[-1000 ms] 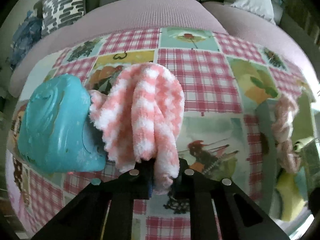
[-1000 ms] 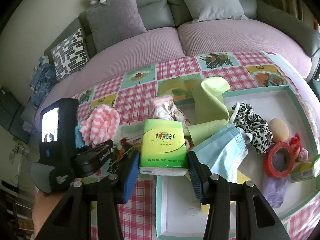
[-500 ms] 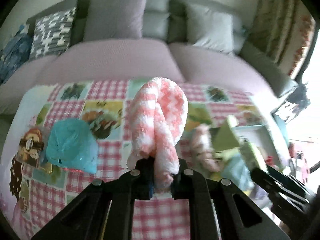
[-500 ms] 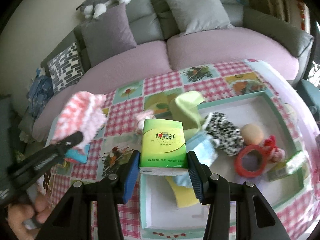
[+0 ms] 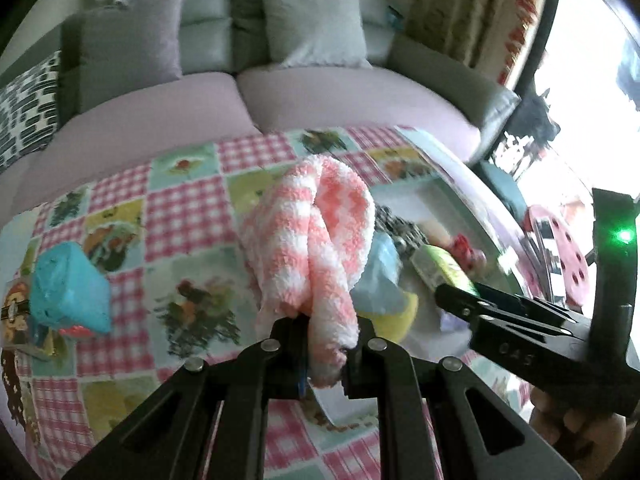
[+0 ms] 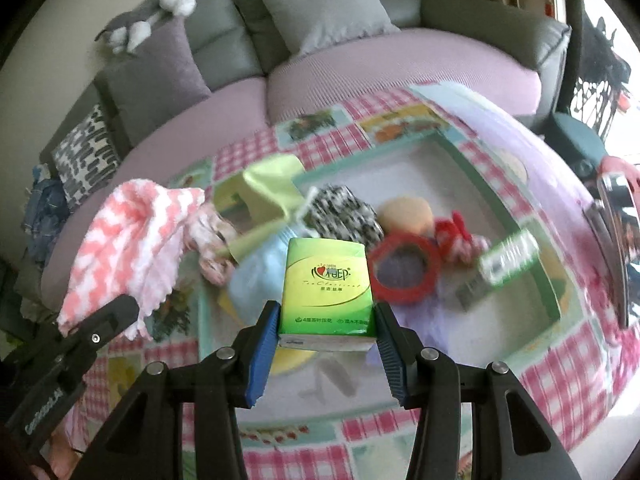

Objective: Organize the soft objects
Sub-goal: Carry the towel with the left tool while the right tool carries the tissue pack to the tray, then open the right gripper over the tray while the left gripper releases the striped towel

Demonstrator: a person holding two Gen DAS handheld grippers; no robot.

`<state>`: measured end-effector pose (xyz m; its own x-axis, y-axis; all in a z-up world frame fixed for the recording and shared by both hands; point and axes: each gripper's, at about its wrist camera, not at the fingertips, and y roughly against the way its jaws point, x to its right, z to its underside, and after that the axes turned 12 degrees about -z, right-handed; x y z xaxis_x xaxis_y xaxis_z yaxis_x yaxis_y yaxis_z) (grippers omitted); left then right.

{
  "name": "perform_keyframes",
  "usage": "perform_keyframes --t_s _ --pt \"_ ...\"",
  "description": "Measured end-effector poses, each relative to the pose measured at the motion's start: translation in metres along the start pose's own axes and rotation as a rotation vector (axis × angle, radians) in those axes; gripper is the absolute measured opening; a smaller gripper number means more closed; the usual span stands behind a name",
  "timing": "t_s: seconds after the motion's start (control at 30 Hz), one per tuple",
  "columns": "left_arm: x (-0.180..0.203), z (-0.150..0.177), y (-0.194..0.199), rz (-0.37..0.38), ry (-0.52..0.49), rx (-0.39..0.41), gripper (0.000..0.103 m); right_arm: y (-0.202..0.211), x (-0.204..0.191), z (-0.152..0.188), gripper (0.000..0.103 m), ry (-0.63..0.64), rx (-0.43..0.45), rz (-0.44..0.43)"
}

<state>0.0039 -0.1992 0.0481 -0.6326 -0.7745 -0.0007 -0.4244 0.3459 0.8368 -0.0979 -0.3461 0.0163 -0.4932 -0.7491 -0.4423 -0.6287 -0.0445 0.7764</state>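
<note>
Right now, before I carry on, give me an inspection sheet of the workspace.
Surface: patchwork checked tablecloth.
Job's things: pink-and-white fluffy towel and green tissue pack, both held; teal-rimmed tray holds leopard-print fabric, red ring, light blue cloth.
Clutter: turquoise bundle outside the tray.
Grippers: left gripper shut on towel; right gripper shut on tissue pack.
Cables: nothing seen.
Surroundings: sofa with cushions.
</note>
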Motion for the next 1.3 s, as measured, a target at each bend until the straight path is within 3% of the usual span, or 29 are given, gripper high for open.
perform_keyframes --t_s 0.63,0.93,1.17,1.3 --pt "0.034 0.043 -0.056 0.033 -0.061 -0.209 0.017 -0.029 0.011 0.031 0.050 0.017 -0.106 0.052" --pt "0.028 0.048 -0.043 0.054 -0.037 -0.200 0.043 -0.027 0.009 0.029 0.050 0.040 -0.101 0.065" --pt "0.015 0.053 -0.024 0.025 -0.020 -0.159 0.048 -0.013 0.000 0.032 0.062 0.059 -0.084 0.071" --pt "-0.007 0.057 -0.009 -0.028 0.033 -0.128 0.050 -0.004 -0.008 0.038 0.070 0.071 -0.072 0.069"
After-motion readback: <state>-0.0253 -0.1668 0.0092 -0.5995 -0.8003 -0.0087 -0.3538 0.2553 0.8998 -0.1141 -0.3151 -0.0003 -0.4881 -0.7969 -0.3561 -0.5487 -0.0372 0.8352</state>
